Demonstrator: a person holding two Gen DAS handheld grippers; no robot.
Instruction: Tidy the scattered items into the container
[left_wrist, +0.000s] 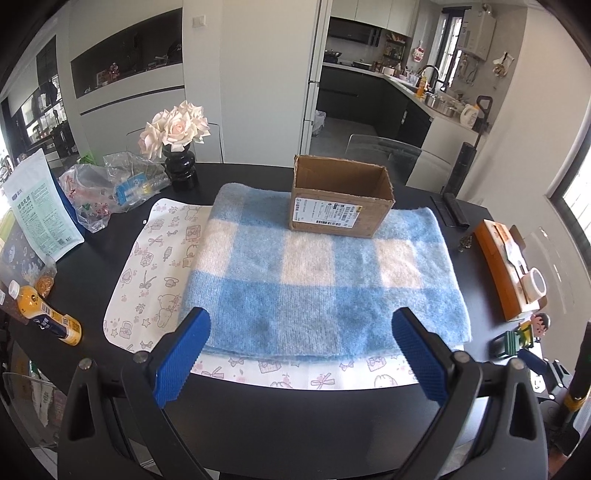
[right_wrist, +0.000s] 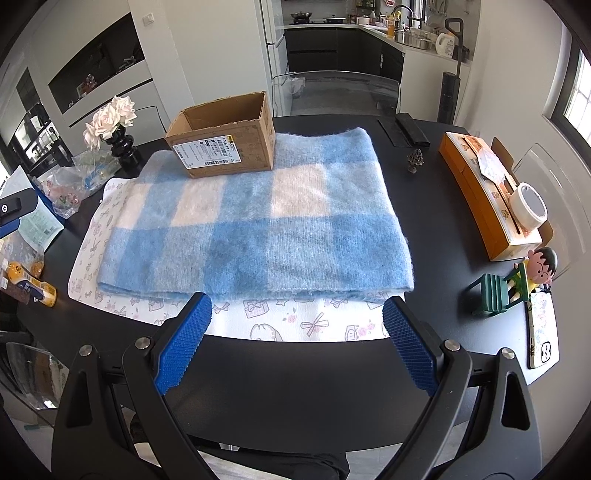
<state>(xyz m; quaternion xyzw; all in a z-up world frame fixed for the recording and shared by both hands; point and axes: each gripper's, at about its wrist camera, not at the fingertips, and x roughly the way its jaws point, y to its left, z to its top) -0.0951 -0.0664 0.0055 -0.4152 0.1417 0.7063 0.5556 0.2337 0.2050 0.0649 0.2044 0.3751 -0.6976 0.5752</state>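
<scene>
An open cardboard box (left_wrist: 340, 199) (right_wrist: 225, 142) stands on the far part of a folded blue-and-white checked blanket (left_wrist: 317, 273) (right_wrist: 258, 221), which lies on a white printed mat (left_wrist: 155, 266) (right_wrist: 295, 321) on the black table (left_wrist: 295, 417). No loose items lie on the blanket. My left gripper (left_wrist: 301, 358) hovers open at the blanket's near edge with nothing between its blue pads. My right gripper (right_wrist: 297, 343) is open too, above the mat's near edge, and holds nothing. The inside of the box is mostly hidden in the left wrist view.
Left side: a black vase of pale roses (left_wrist: 177, 144) (right_wrist: 116, 129), clear plastic bags (left_wrist: 110, 192), a printed pouch (left_wrist: 40, 214), an orange bottle (left_wrist: 48, 317) (right_wrist: 31, 286). Right side: an orange tissue box (right_wrist: 487, 192) with a tape roll (right_wrist: 528, 206), a cartoon figurine on a green chair (right_wrist: 517, 284), a small dark ornament (right_wrist: 415, 160).
</scene>
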